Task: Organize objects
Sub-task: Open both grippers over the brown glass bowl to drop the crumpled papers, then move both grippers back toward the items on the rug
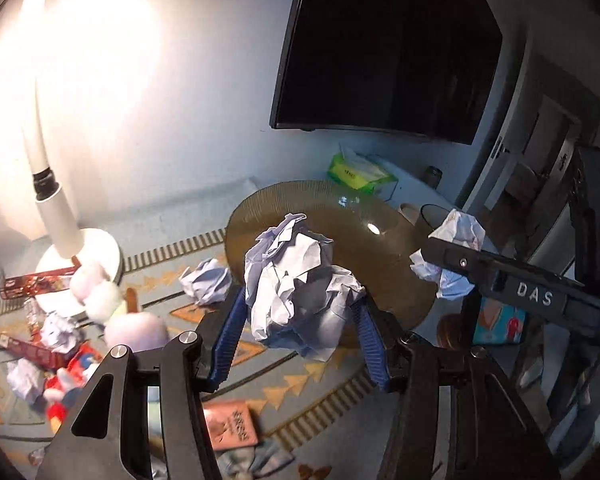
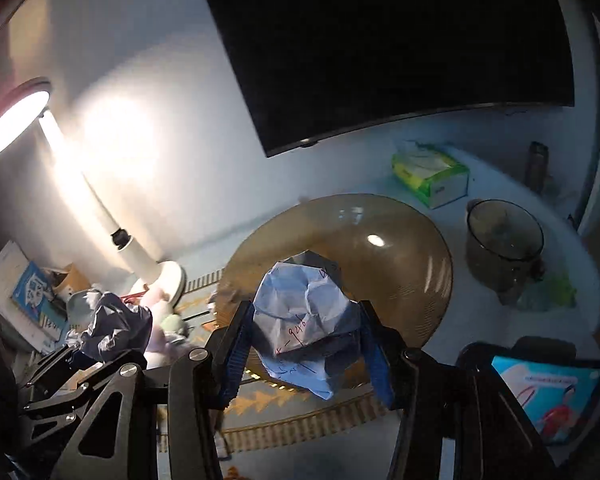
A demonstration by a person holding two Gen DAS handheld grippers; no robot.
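Observation:
My left gripper (image 1: 300, 312) is shut on a crumpled white paper ball (image 1: 296, 292), held above the table in front of a brown glass plate (image 1: 380, 240). My right gripper (image 2: 306, 320) is shut on a crumpled paper ball with red writing (image 2: 304, 320), also held over the brown glass plate (image 2: 400, 264). In the left wrist view the right gripper (image 1: 448, 256) enters from the right with its paper ball (image 1: 460, 228). In the right wrist view the left gripper's paper ball (image 2: 112, 328) shows at the left. Loose paper balls (image 1: 206, 286) lie on the patterned mat (image 1: 292, 380).
A lit white desk lamp (image 1: 60, 220) stands at the left beside plush toys (image 1: 132, 328) and red wrappers (image 1: 36, 284). A green tissue box (image 2: 432, 178), a smoked glass bowl (image 2: 504, 240) and a lit tablet (image 2: 552, 396) are on the right. A dark TV (image 2: 380, 40) hangs behind.

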